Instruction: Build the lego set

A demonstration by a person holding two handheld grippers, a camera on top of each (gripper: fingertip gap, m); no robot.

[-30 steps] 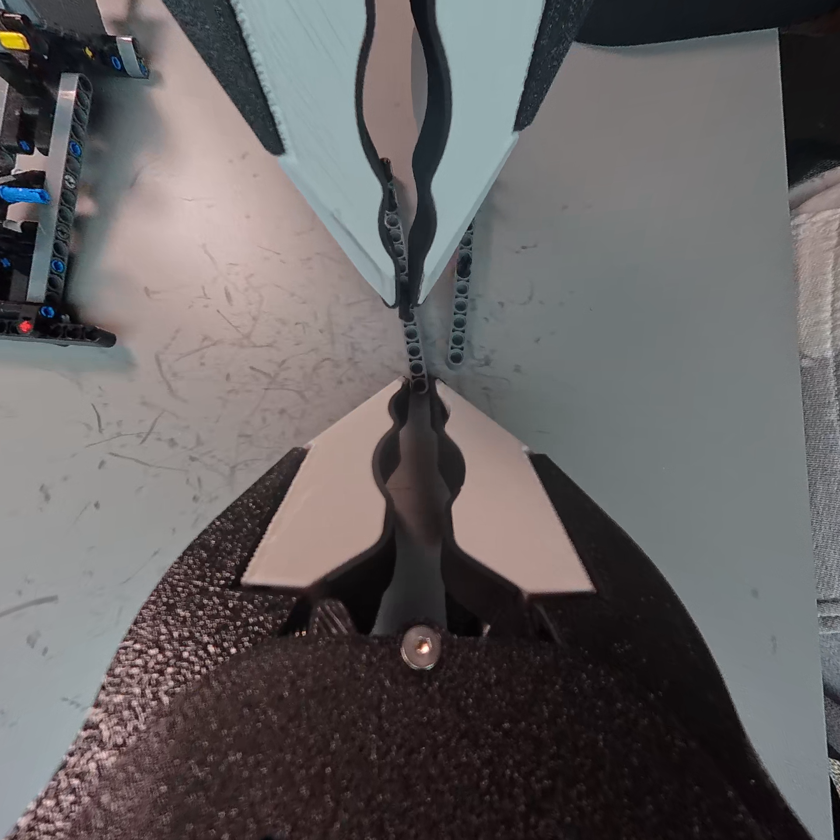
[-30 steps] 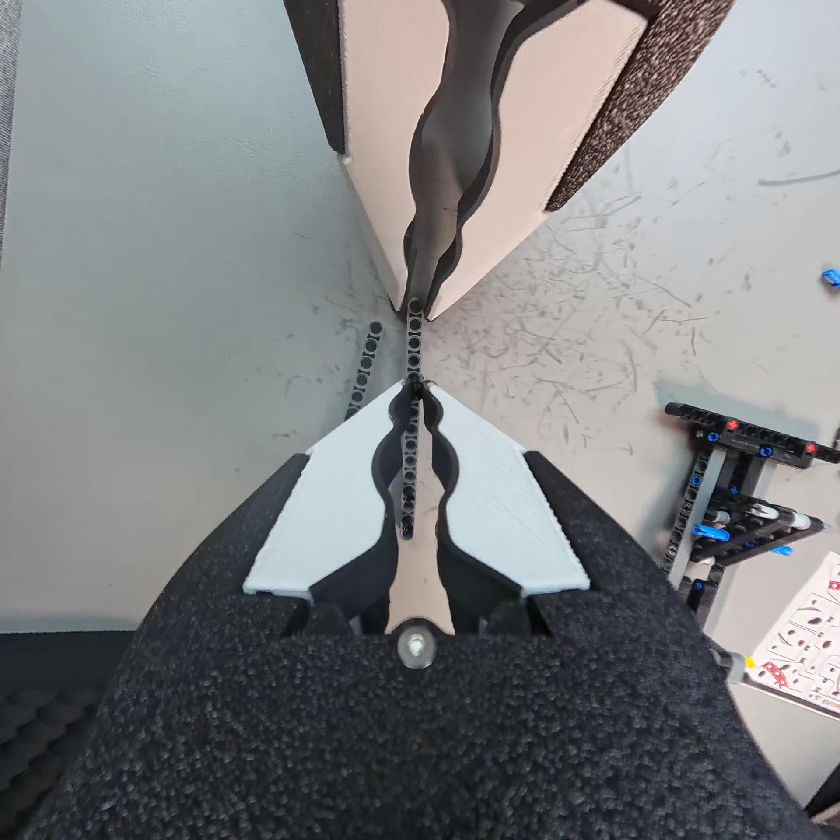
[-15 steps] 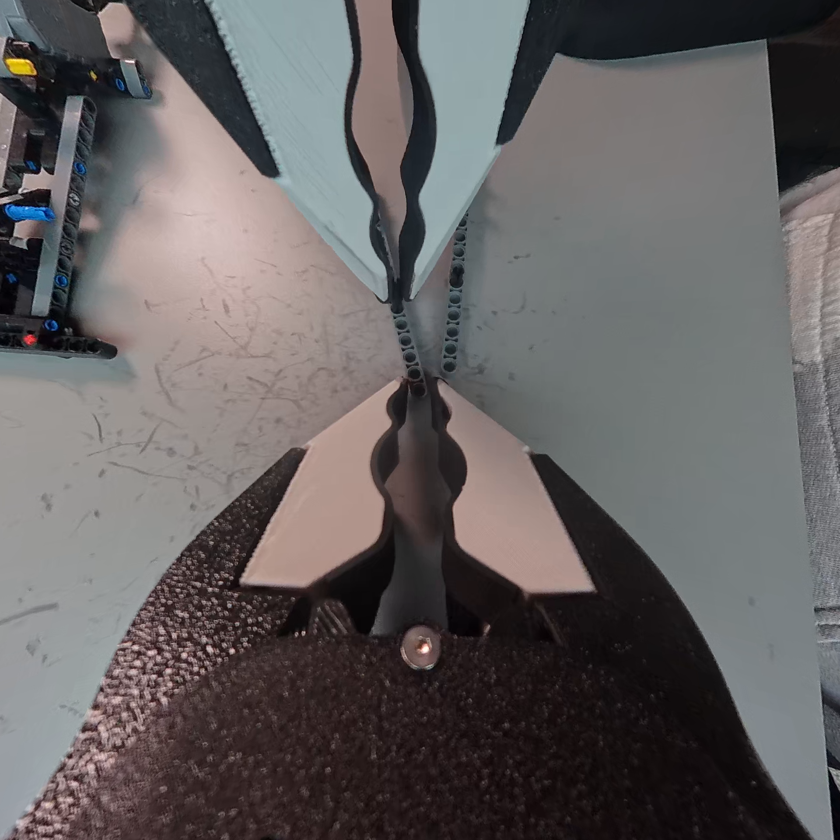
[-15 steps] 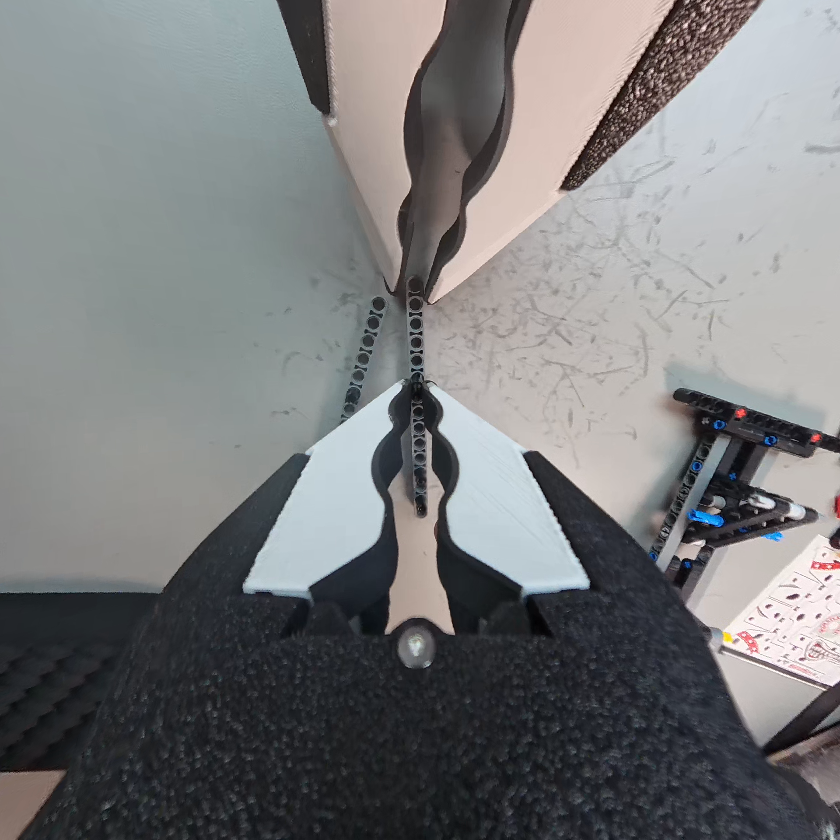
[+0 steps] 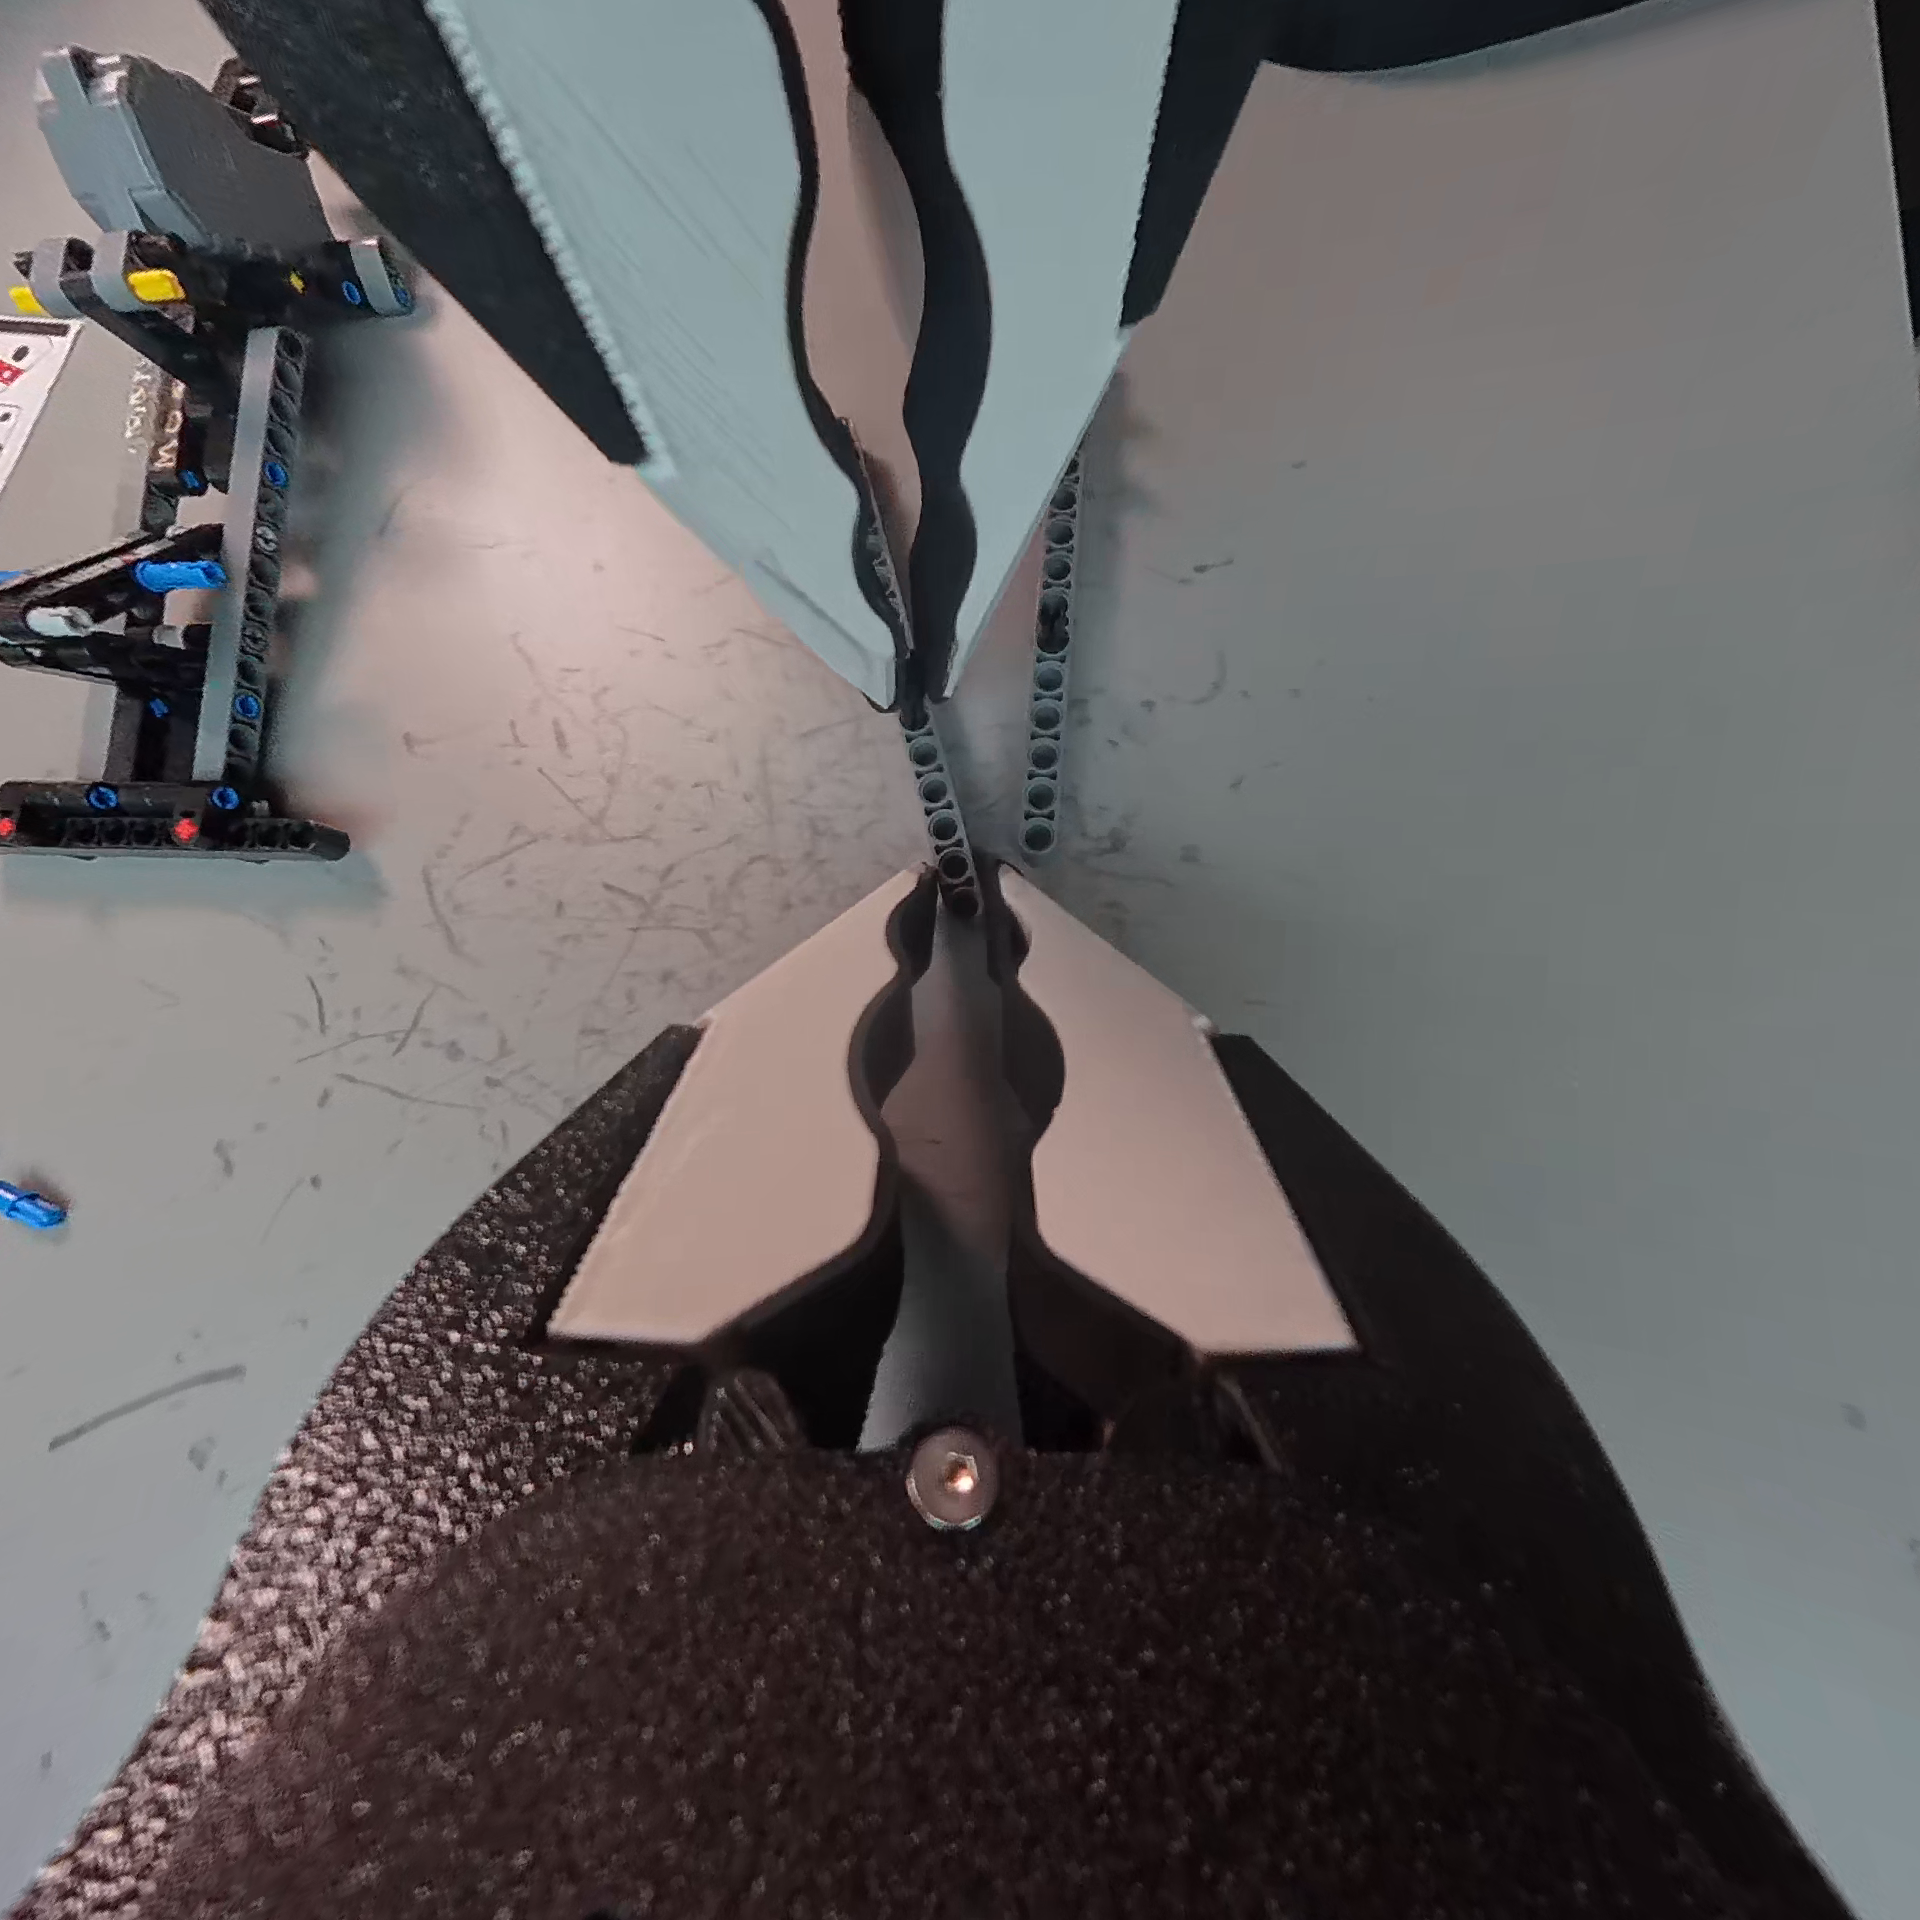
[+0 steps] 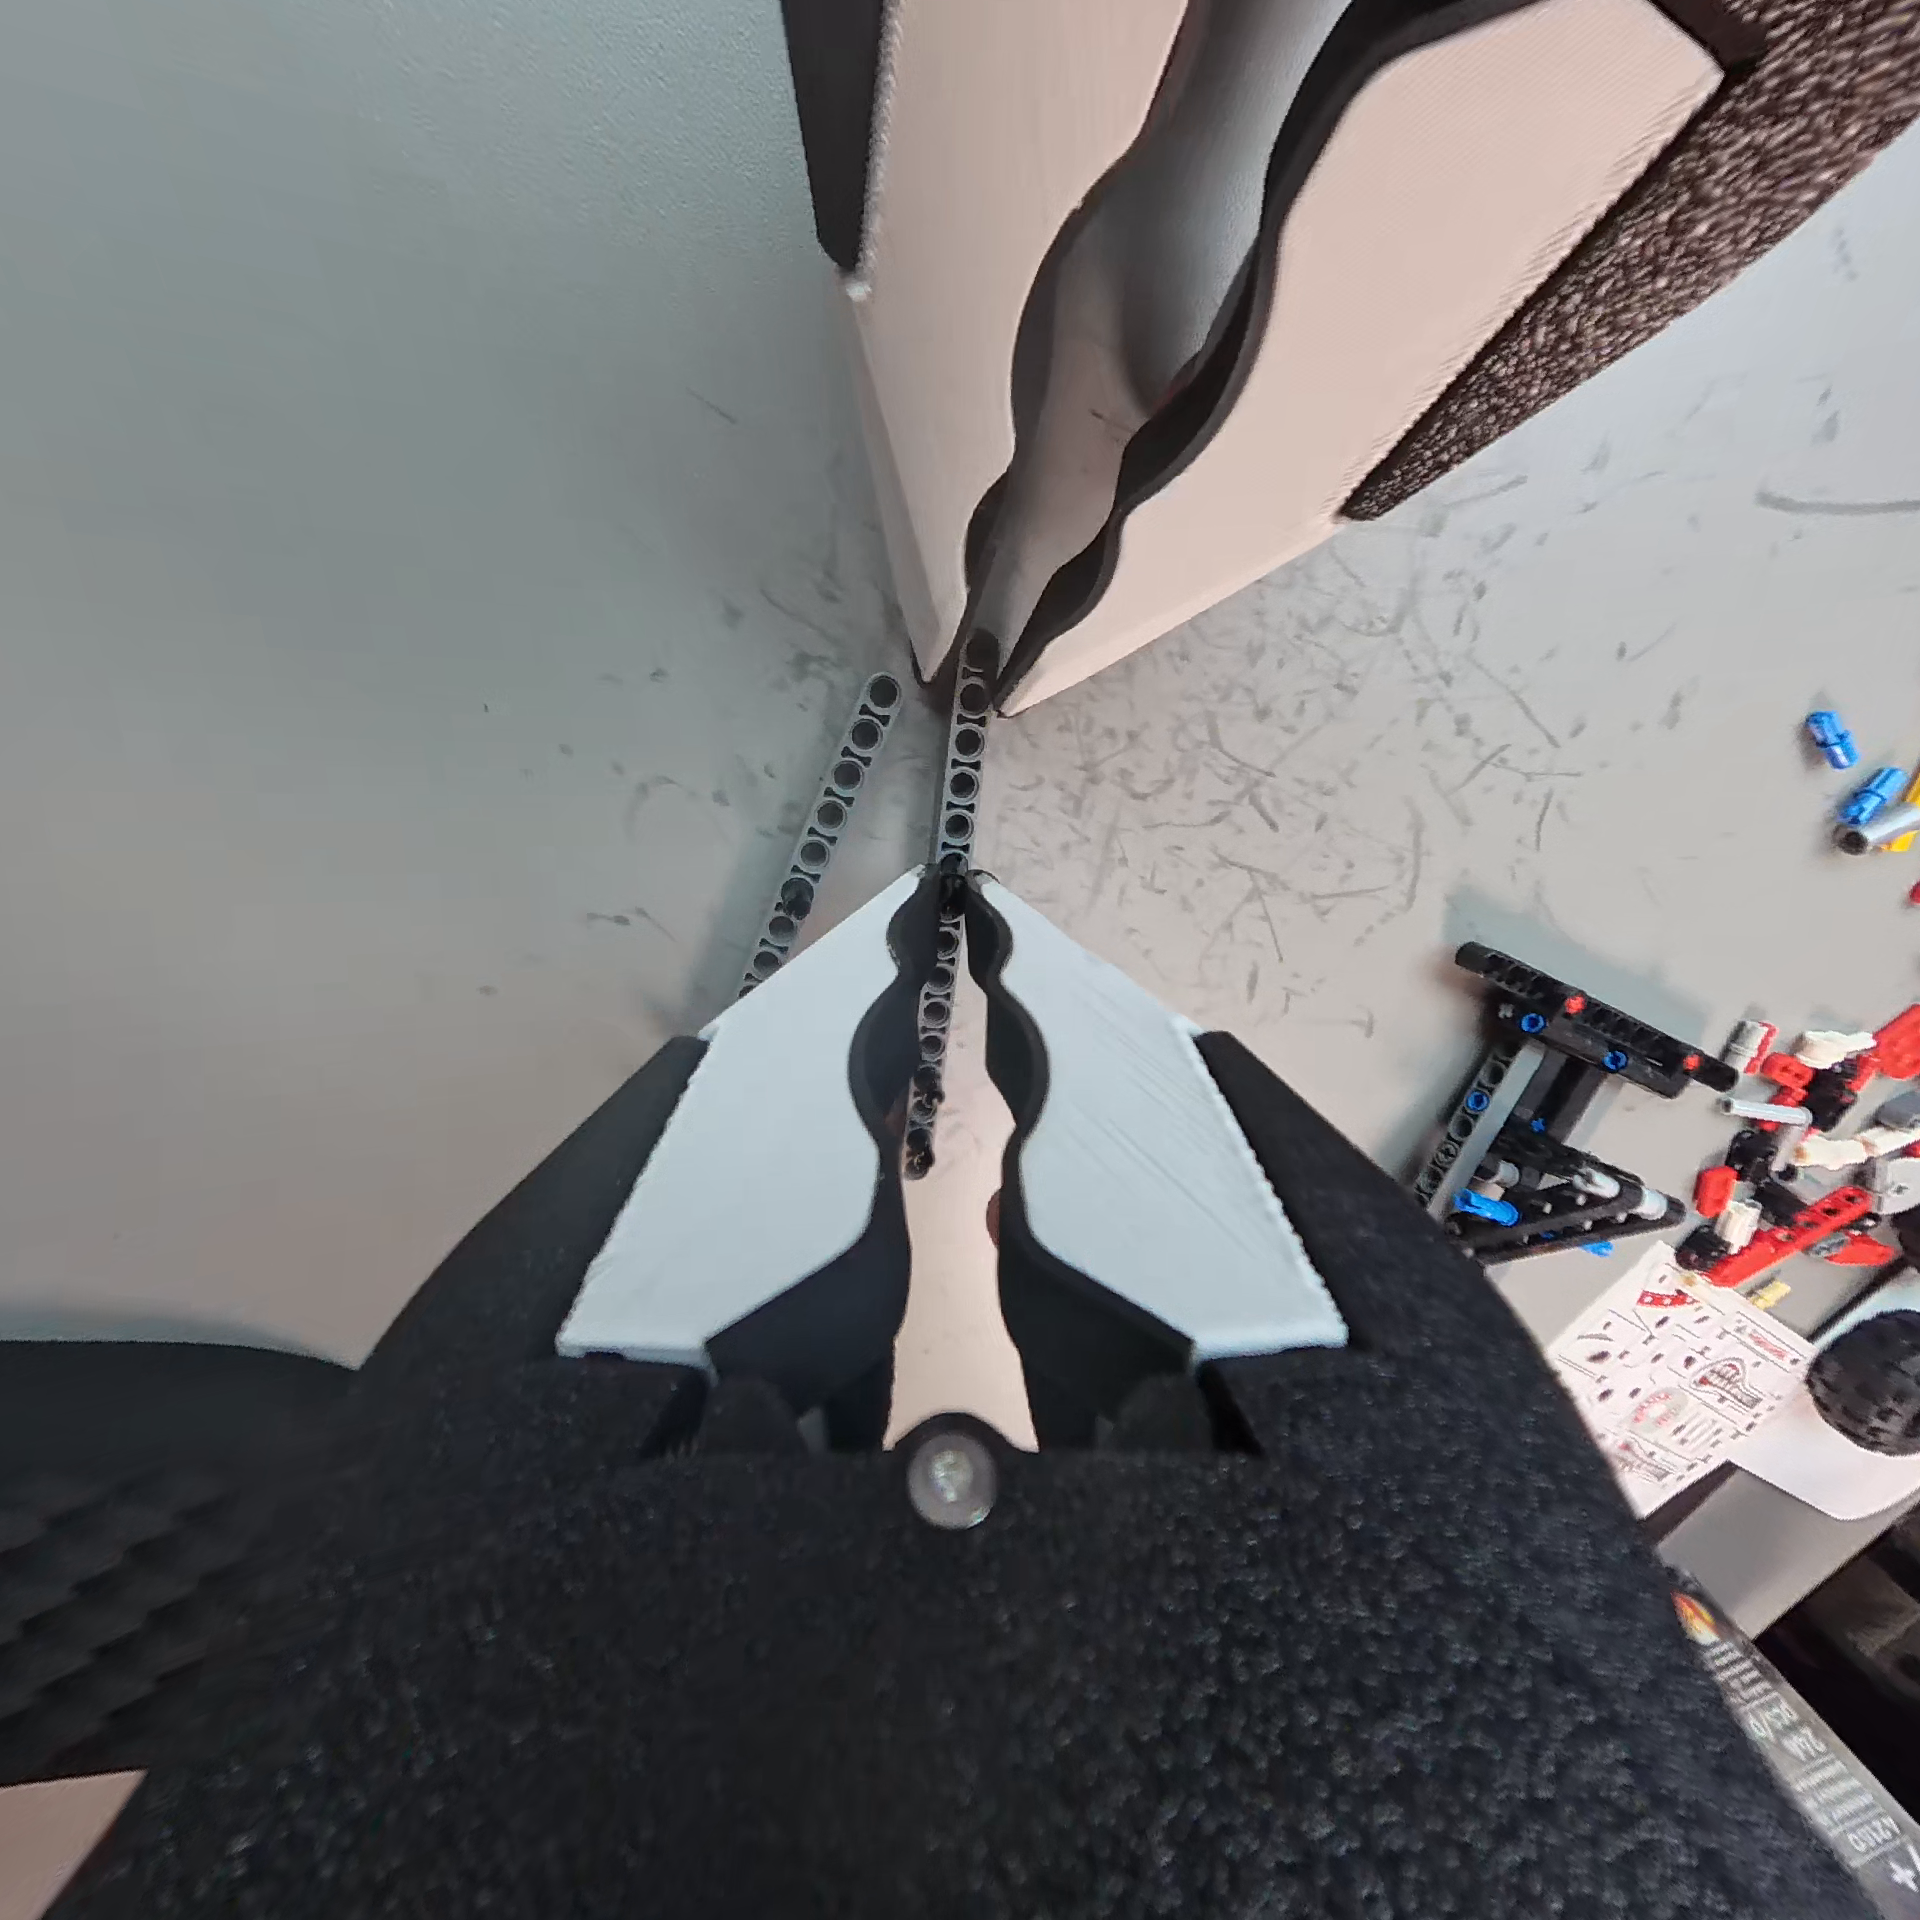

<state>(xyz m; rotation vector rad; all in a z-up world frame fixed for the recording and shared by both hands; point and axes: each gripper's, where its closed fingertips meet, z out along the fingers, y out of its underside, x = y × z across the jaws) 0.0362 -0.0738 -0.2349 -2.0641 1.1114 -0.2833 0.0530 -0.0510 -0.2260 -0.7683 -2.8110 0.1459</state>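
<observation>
1. A long grey holed beam (image 5: 940,800) is held at both ends. One end is pinched at the tips of the left gripper (image 5: 961,899), whose jaws are closed narrow on it. The other part runs back between the jaws of the right gripper (image 6: 951,883), which are likewise closed narrow around it.
2. The held beam is kept just above the scratched grey table (image 5: 623,727). A second grey beam (image 5: 1049,665) lies flat on the table just beside the held beam, near parallel to it and, as far as can be told, not touching it.
3. The partly built frame (image 5: 208,582) stands well apart from the held beam. Loose blue pins (image 6: 1860,769) and a red and white assembly (image 6: 1808,1153) lie beyond that frame, farther still from the held beam.
4. The step in hand is judged to be a re-grip or alignment of the held beam between the two grippers.
5. One grip should be kept firm while the other is eased, so that the held beam is never free at both ends.
6. The held beam should be kept level, since a thin piece pinched at its very end is likely to pivot.
7. The beam lying beside the held beam should not be knocked by either gripper's tips.
</observation>
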